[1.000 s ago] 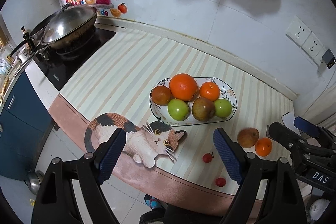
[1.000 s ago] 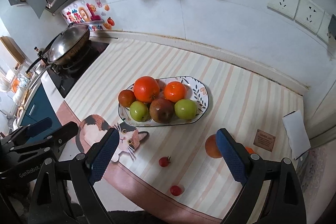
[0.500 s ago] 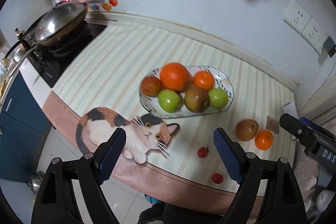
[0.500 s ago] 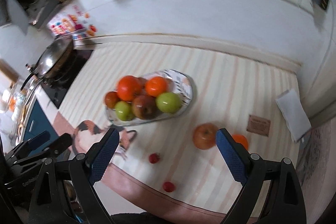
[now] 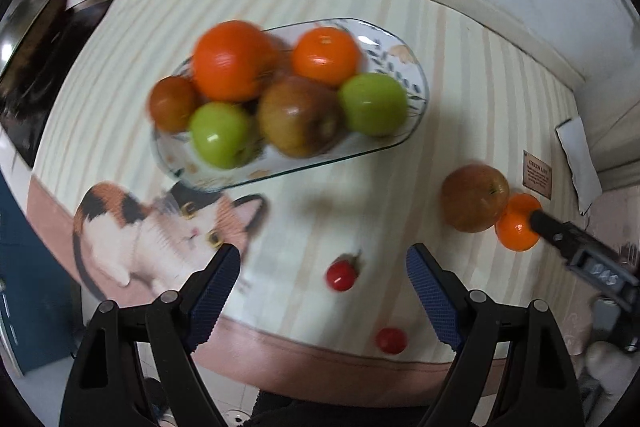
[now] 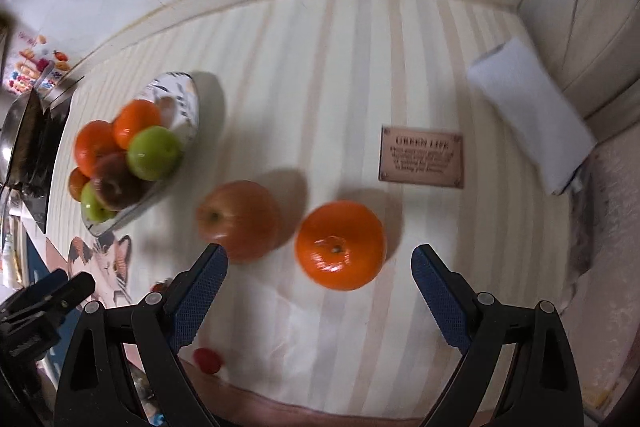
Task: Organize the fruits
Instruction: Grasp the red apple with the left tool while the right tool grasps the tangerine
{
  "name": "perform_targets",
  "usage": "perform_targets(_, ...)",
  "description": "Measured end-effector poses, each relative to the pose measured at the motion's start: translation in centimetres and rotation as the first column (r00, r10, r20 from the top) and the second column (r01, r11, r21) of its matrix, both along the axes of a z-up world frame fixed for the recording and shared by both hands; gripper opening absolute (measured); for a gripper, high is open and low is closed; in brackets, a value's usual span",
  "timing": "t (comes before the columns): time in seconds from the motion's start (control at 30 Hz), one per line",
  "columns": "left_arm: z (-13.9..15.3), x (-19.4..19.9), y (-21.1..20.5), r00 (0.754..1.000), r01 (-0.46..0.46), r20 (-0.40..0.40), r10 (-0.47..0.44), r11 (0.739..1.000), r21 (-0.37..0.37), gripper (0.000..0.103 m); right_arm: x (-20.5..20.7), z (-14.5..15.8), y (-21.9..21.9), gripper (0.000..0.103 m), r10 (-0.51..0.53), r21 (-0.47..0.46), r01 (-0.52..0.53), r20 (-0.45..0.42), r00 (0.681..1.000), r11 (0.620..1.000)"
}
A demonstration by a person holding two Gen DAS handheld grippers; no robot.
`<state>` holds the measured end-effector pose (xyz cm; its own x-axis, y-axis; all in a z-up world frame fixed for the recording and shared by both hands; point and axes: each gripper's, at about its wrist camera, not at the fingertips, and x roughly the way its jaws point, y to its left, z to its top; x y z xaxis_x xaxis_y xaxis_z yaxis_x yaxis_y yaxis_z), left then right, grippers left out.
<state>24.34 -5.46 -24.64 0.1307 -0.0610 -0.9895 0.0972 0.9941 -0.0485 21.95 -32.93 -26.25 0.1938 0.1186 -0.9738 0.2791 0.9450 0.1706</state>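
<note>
A patterned oval plate (image 5: 416, 83) holds oranges, green apples and brownish apples. A loose red apple (image 6: 238, 219) and a loose orange (image 6: 340, 245) lie on the striped mat; they also show in the left wrist view, apple (image 5: 474, 197) and orange (image 5: 516, 223). My right gripper (image 6: 320, 263) is open, low over the mat, with the orange between its fingers' line. My left gripper (image 5: 322, 269) is open above a cherry tomato (image 5: 340, 275); a second cherry tomato (image 5: 391, 340) lies near the mat's front edge.
A cat picture (image 5: 160, 227) is printed on the mat's front left. A small brown label (image 6: 422, 157) and a white folded cloth (image 6: 528, 115) lie at the right. A wok and stove (image 6: 24, 143) stand far left. The wall runs behind.
Both grippers have dropped closer to the mat. The right one has swung right, bringing the loose orange and apple near its fingers. The left one now hovers over the cherry tomato.
</note>
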Motion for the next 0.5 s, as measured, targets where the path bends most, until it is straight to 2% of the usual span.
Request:
perform_targets(0.1,-0.6,1.3,-1.9,0.999,0.033,-0.024,-0.034,0.999,-0.011,0.085,0.3,-2.7,-1.2,0.088,-0.026,0.086,0.028,-0.022,0.999,0.996)
perform_targets(0.17,-1.1,2.0,-3.0,0.997,0.046,-0.053,-0.048,0.998,-0.036,0.085,0.4,-3.9,-1.6,0.074,-0.03,0.107,0.033,-0.032,0.999,0.994)
perform_targets(0.23,-1.6,2.9,-4.4,0.993,0.057,-0.094,-0.064,0.995,-0.078,0.085,0.3,-4.4,-2.1,0.067,-0.03,0.124,0.032,-0.016,0.999,0.992)
perform_targets(0.37,-3.0,4.4,-7.3,0.981,0.071,-0.171,-0.096,0.986,-0.15,0.085,-0.7,-3.9,-3.2,0.067,-0.025,0.078,0.027,-0.019,1.0,0.997)
perform_targets(0.5,-4.4,4.9,-11.1,0.962,0.139,-0.21,-0.172,0.977,-0.162,0.085,-2.2,-3.6,-4.9,0.067,-0.039,0.03,0.04,-0.033,0.999,0.999)
